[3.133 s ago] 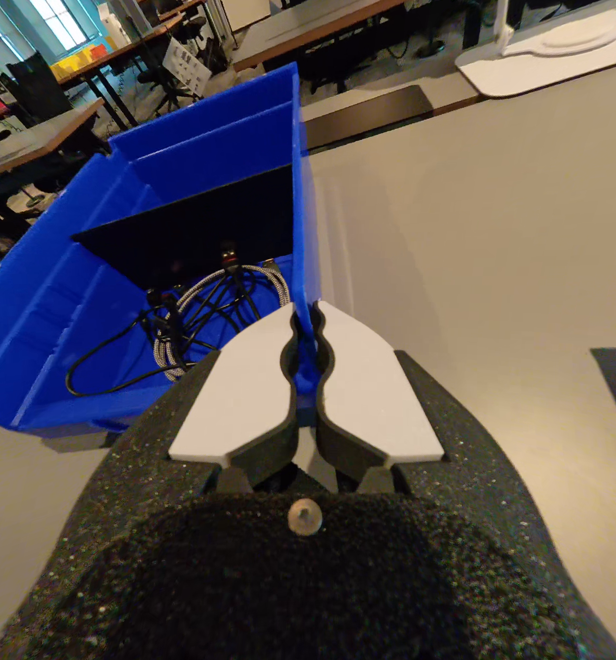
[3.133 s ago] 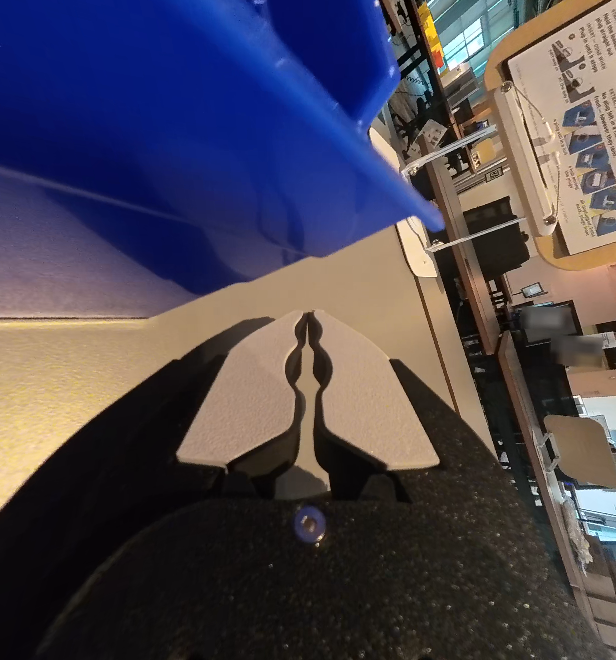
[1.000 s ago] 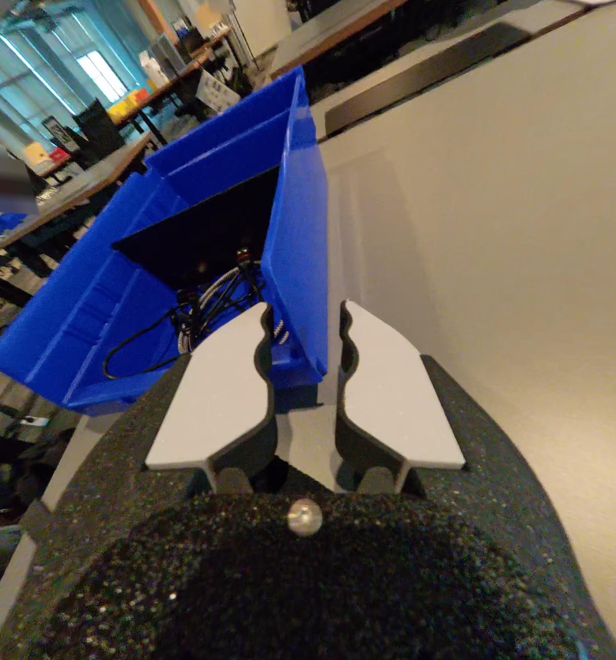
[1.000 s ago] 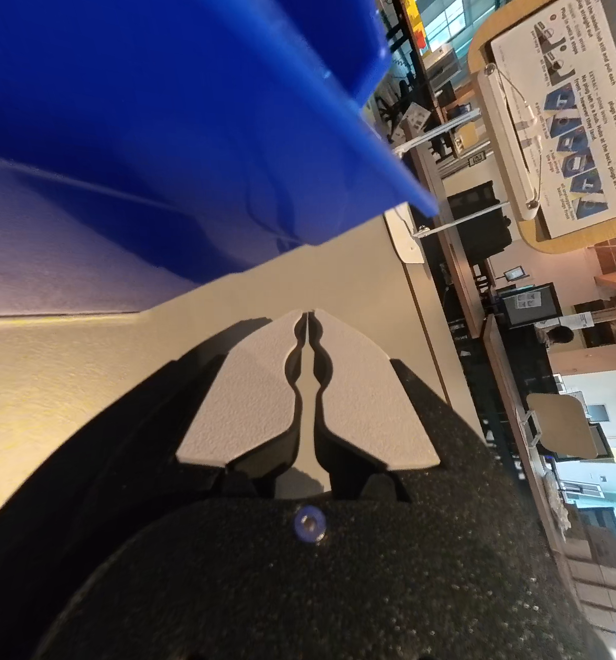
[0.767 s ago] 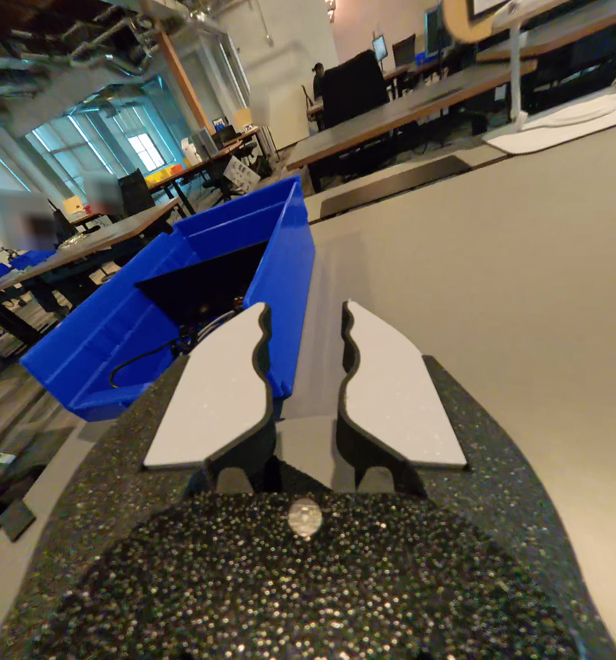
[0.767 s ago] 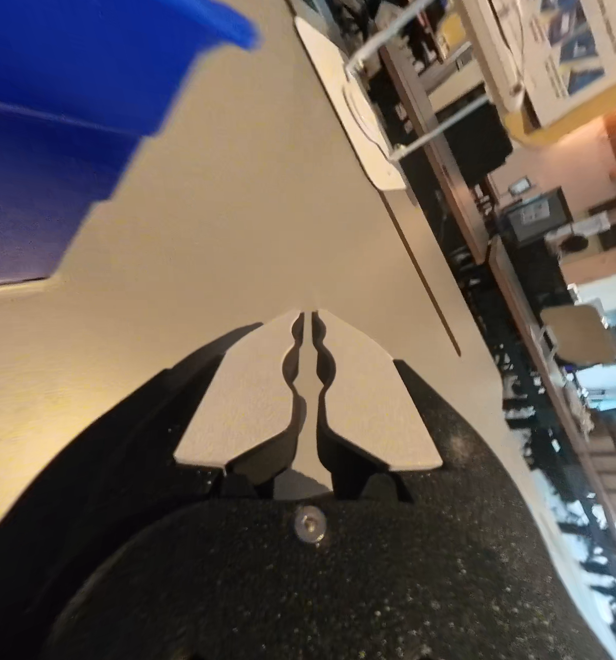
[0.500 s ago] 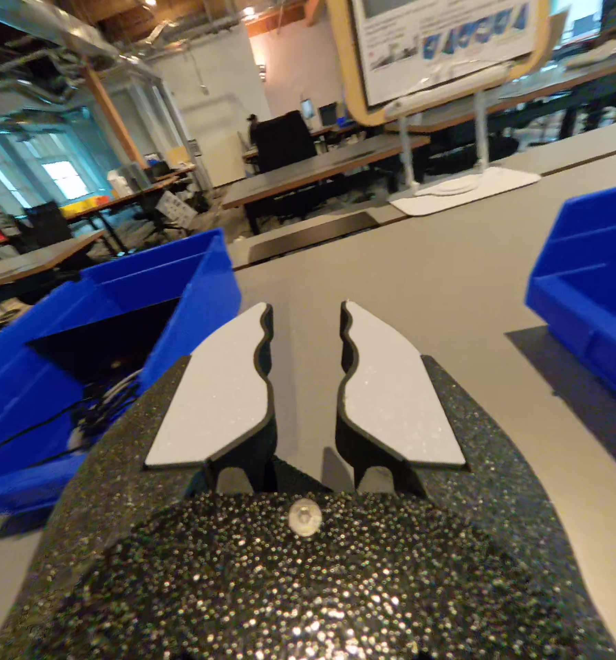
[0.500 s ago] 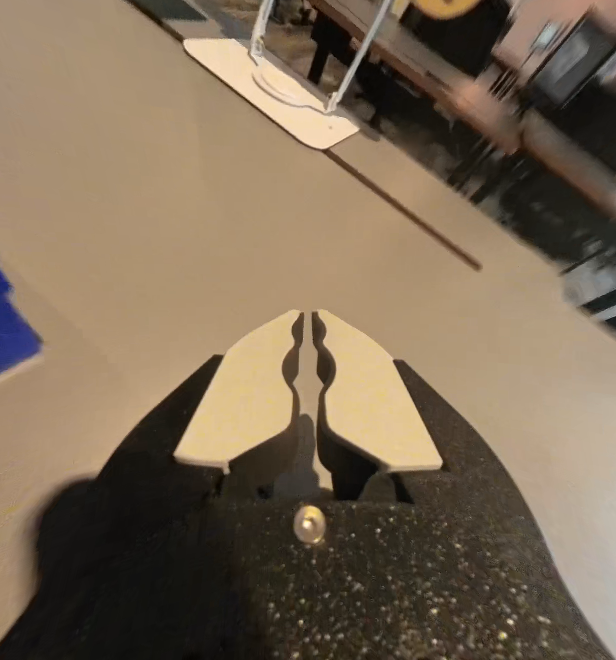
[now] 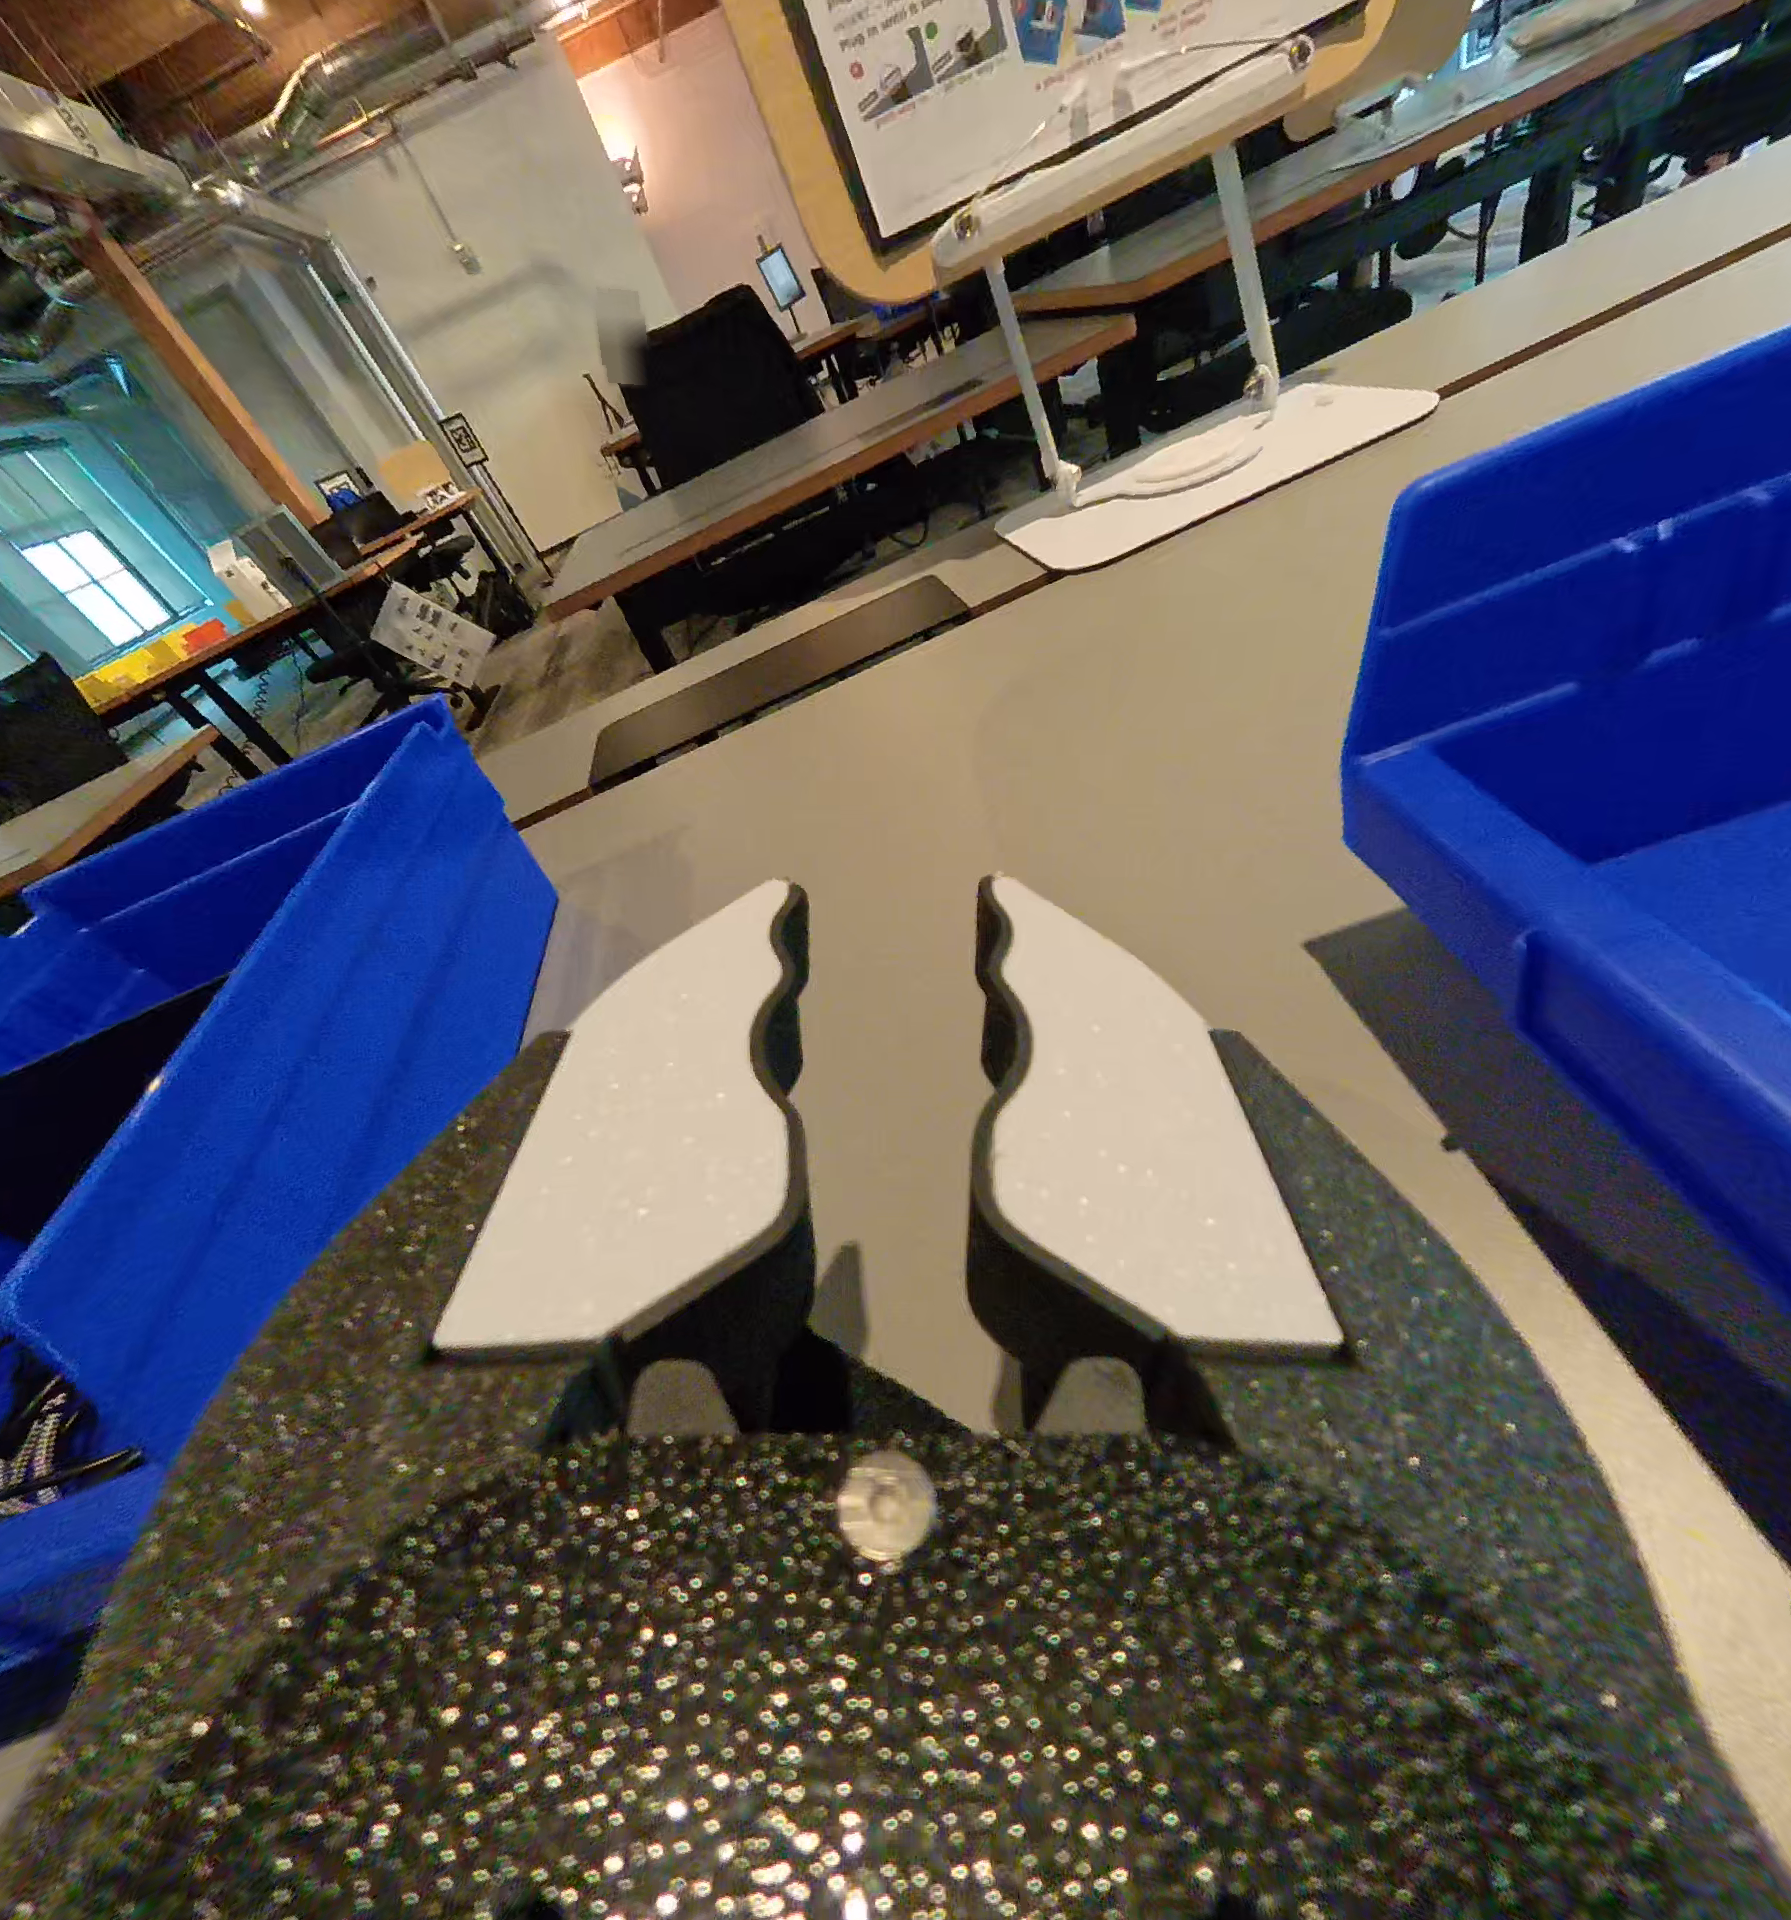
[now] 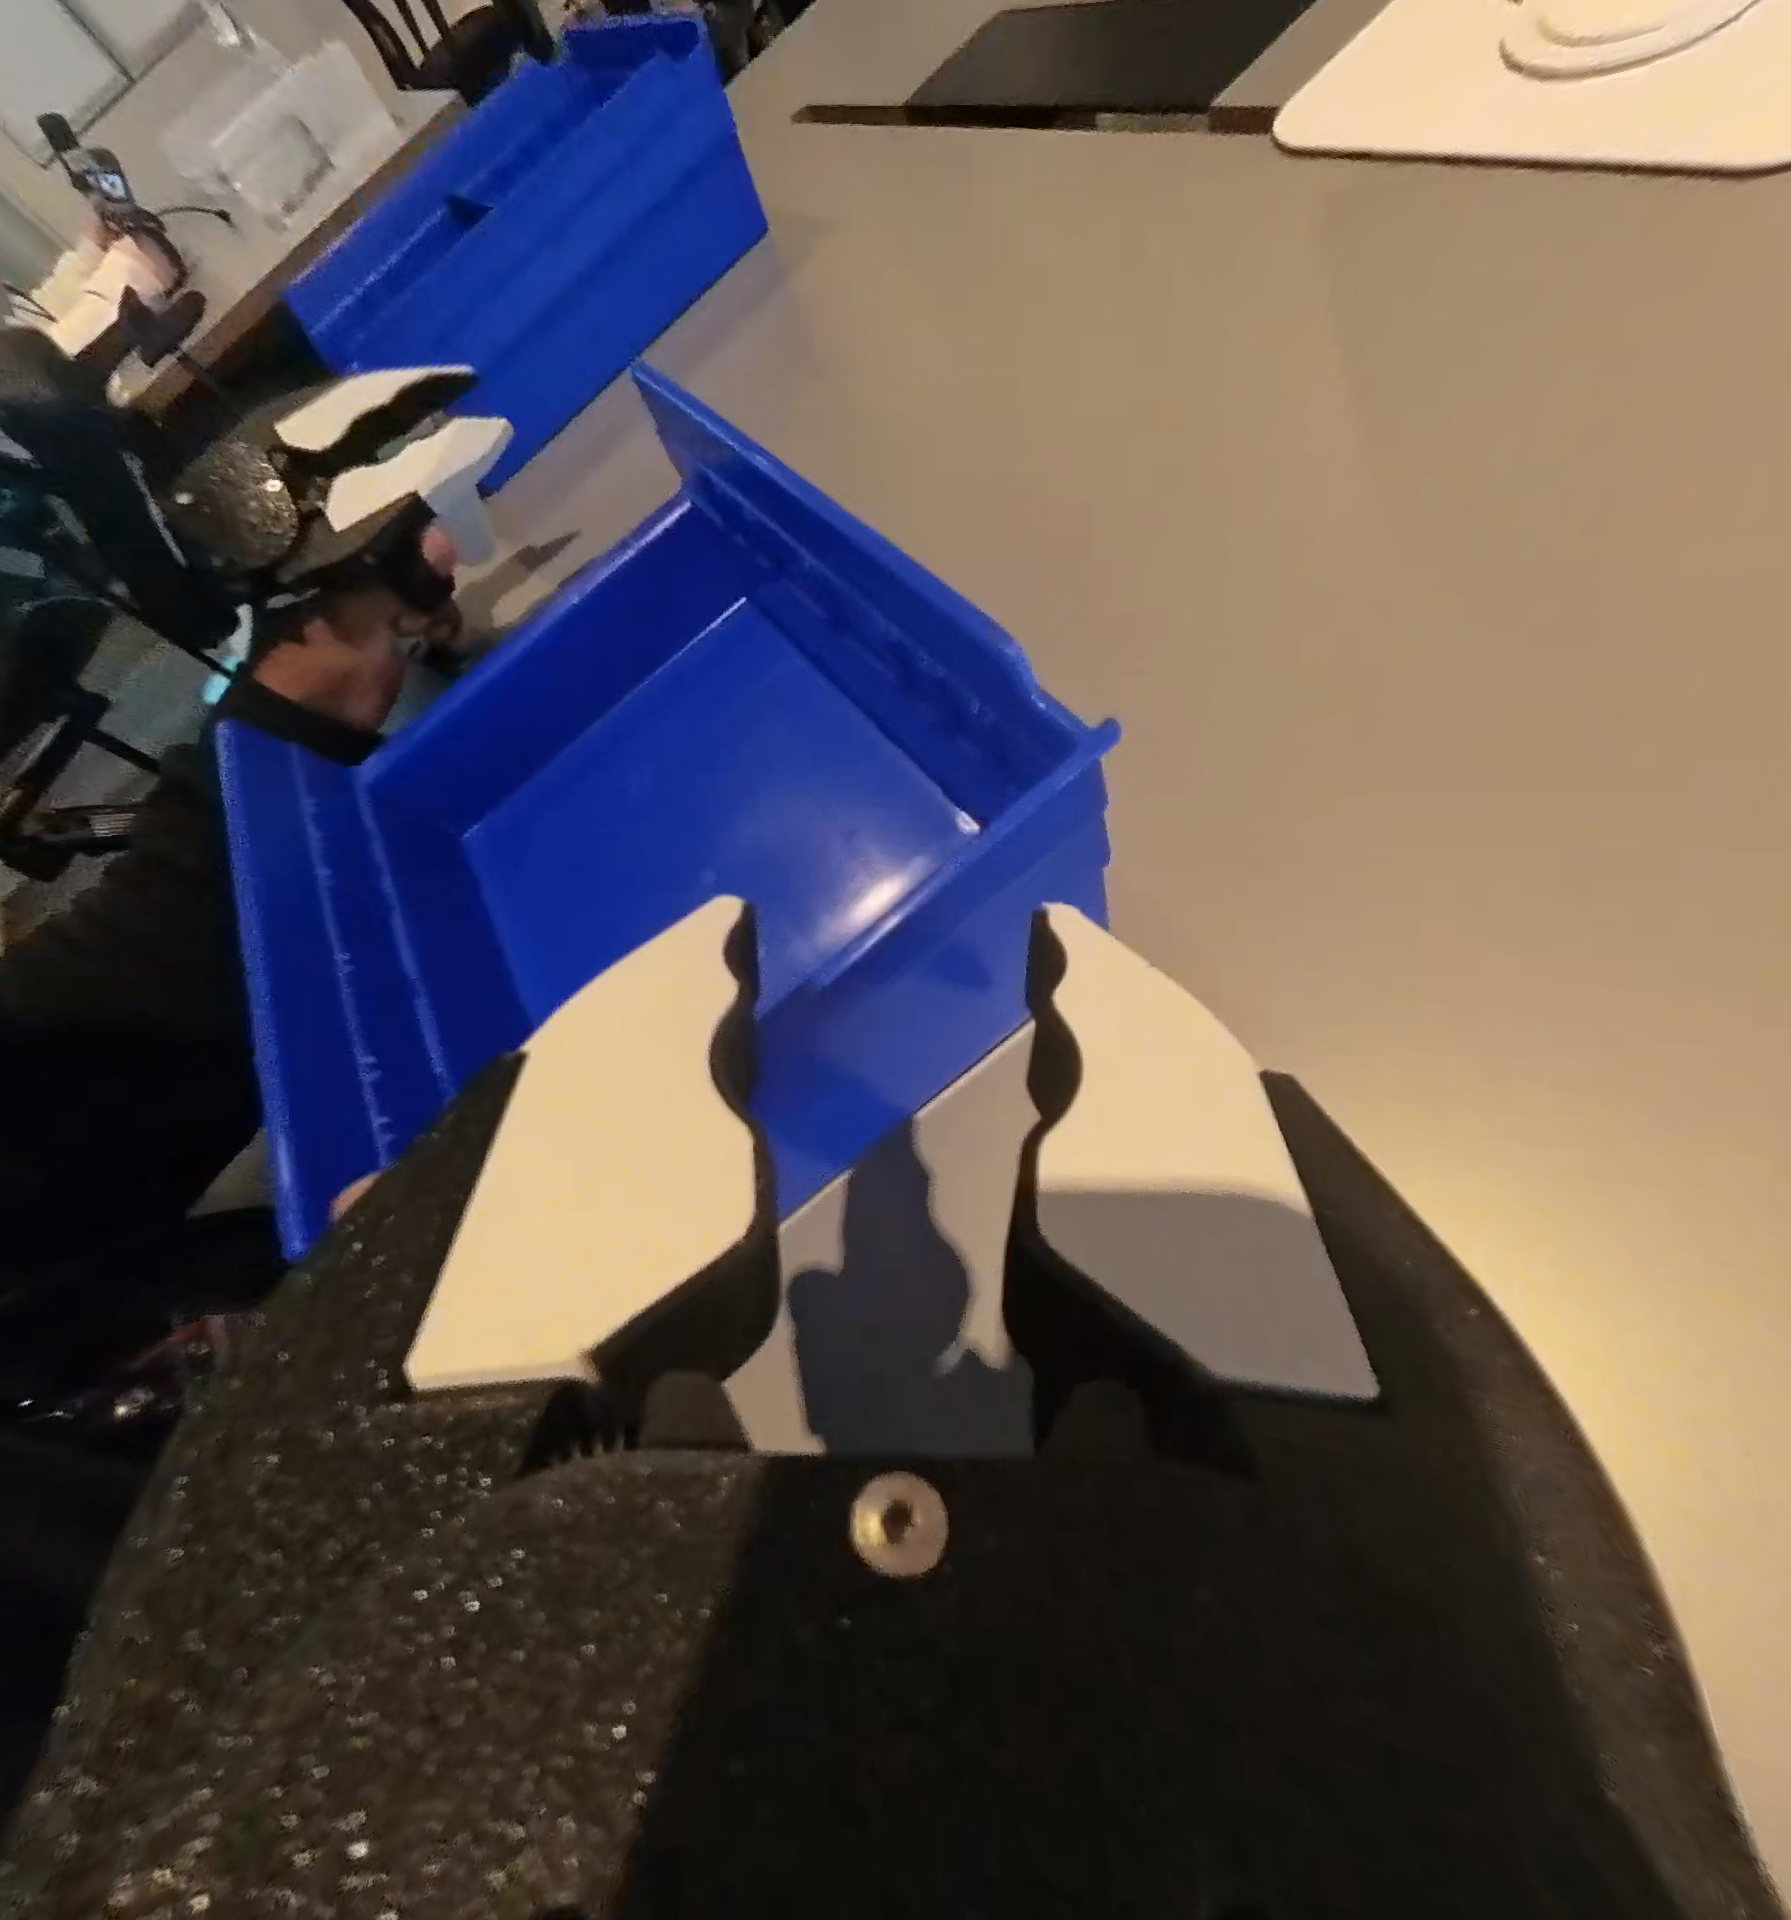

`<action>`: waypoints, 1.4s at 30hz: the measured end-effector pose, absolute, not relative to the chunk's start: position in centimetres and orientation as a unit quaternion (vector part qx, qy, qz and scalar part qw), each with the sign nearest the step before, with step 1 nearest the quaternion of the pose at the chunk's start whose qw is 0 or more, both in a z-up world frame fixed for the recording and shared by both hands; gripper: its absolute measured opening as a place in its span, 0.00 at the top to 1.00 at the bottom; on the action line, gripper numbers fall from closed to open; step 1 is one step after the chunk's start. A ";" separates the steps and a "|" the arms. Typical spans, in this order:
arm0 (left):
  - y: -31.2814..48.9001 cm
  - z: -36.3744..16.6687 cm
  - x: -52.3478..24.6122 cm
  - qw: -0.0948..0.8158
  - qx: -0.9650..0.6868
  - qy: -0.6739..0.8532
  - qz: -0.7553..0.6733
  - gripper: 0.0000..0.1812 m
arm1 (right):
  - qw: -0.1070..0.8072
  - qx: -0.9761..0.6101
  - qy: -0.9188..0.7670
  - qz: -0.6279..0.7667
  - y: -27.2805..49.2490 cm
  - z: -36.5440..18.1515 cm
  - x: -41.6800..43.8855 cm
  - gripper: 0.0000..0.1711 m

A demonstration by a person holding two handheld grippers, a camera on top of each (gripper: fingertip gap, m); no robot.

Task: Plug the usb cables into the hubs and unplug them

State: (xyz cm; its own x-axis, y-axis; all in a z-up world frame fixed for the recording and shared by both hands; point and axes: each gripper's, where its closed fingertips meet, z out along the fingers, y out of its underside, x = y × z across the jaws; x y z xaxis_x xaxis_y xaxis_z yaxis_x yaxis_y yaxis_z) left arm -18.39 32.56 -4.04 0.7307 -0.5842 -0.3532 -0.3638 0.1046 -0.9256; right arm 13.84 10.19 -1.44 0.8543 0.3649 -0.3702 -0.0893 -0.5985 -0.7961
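Both tongs gape empty, the left tongs (image 9: 886,904) and right tongs (image 10: 891,920) flanking the empty blue bin (image 10: 1036,821), so fetching a cable looks next.

My pale grey fingers (image 9: 652,1122) sit on glittery black bodies; either side of them are solid blue bins (image 9: 1618,831) on a plain grey surface (image 9: 1130,727).

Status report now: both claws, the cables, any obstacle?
Left claw open, empty. Right claw open, empty, at empty blue bin. Cables in left bin, untouched. No obstacle.
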 end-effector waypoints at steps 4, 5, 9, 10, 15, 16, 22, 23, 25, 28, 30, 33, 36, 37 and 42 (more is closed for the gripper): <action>32.3 -4.2 -18.3 0.652 -0.659 0.368 -0.074 0.84 | 0.399 -0.884 -0.105 0.221 10.2 -3.1 13.2 0.68; 32.3 -4.3 -18.2 0.651 -0.658 0.371 -0.070 0.84 | 0.387 -0.888 -0.113 0.224 10.1 -3.6 12.8 0.68; 32.1 -4.6 -18.2 0.649 -0.655 0.382 -0.058 0.84 | 0.355 -0.897 -0.160 0.208 10.1 -4.4 11.9 0.79; 32.1 -4.6 -18.2 0.649 -0.654 0.384 -0.056 0.84 | 0.350 -0.899 -0.177 0.192 10.2 -4.4 12.1 0.79; 31.9 -4.8 -18.1 0.649 -0.648 0.396 -0.041 0.84 | 0.298 -0.918 -0.247 0.087 11.3 -4.4 15.4 0.85; 31.9 -4.9 -18.1 0.649 -0.646 0.400 -0.036 0.84 | 0.287 -0.920 -0.259 0.070 11.7 -4.4 16.3 0.86; 31.6 -5.5 -18.0 0.642 -0.638 0.424 -0.004 0.85 | 0.221 -0.919 -0.324 -0.030 14.2 -4.4 21.7 0.89; 31.6 -5.6 -18.0 0.641 -0.639 0.425 -0.002 0.85 | 0.211 -0.917 -0.335 -0.046 14.7 -4.4 22.6 0.89; 31.6 -5.7 -18.0 0.639 -0.640 0.426 0.002 0.86 | 0.194 -0.910 -0.357 -0.081 15.7 -4.4 24.3 0.90; 31.6 -5.8 -18.1 0.637 -0.641 0.429 0.007 0.86 | 0.189 -0.882 -0.419 -0.104 17.2 -4.3 25.9 0.90; 31.6 -6.0 -18.0 0.633 -0.641 0.434 0.014 0.86 | 0.201 -0.875 -0.431 -0.094 18.3 -4.2 26.5 0.91; 31.6 -6.4 -18.0 0.626 -0.640 0.444 0.031 0.86 | 0.234 -0.875 -0.402 -0.139 19.9 -3.5 27.9 0.92; 31.5 -6.7 -18.0 0.622 -0.639 0.450 0.042 0.86 | 0.295 -0.871 -0.336 -0.204 20.9 -1.4 29.3 0.90; 31.5 -6.7 -18.0 0.622 -0.639 0.451 0.043 0.87 | 0.313 -0.874 -0.310 -0.204 20.6 -0.6 29.4 0.89; 31.5 -6.8 -18.0 0.620 -0.640 0.452 0.045 0.87 | 0.417 -0.888 -0.171 -0.088 15.3 2.7 26.0 0.81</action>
State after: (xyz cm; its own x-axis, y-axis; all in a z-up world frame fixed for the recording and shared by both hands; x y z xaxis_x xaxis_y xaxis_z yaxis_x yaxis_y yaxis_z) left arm -18.05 31.54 -6.76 0.5880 -0.5225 -0.6174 -0.6335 0.1770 -0.7532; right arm 26.02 15.34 2.72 0.9258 0.2301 0.2998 0.3777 -0.5934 -0.7108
